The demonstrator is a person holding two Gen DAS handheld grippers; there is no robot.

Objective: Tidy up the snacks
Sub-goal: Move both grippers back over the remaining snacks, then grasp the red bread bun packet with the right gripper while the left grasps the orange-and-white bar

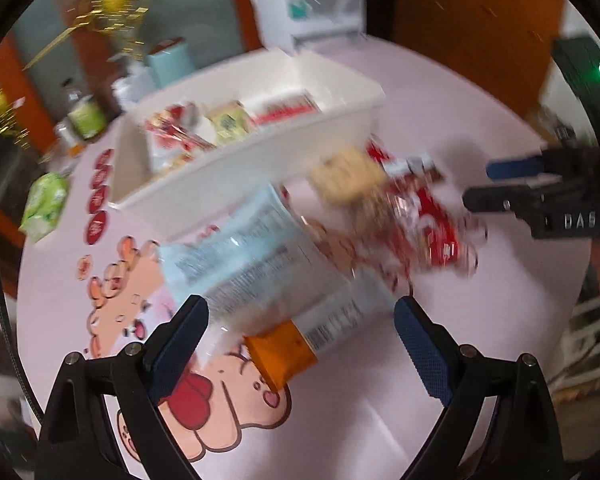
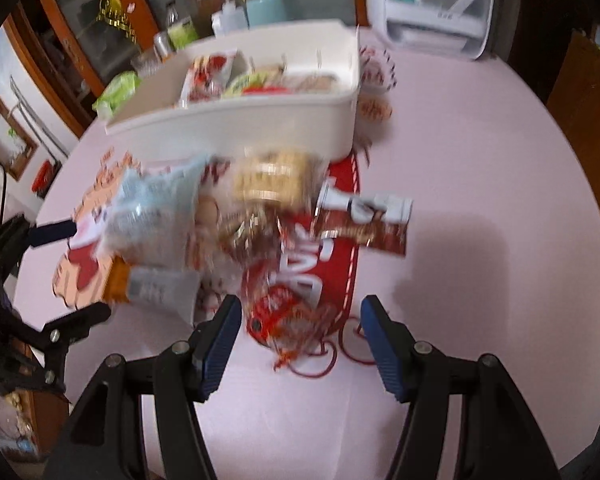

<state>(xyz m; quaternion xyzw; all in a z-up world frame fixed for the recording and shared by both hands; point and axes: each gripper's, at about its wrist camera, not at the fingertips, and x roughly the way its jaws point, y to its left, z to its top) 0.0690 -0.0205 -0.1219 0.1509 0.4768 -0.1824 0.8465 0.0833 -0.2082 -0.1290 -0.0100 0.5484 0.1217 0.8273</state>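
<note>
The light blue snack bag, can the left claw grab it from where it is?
Probably yes. The left claw is open, and the light blue snack bag lies on top of the pile just beyond its fingertips, with nothing in between.

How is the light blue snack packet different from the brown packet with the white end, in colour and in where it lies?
The light blue snack packet is pale with fine printed text; the brown packet is dark brown with a white end. The light blue snack packet lies just ahead of the left hand-held gripper, partly over an orange packet; the brown packet lies farther right, over a red packet. Both lie on the pink table, outside the white bin.
</note>
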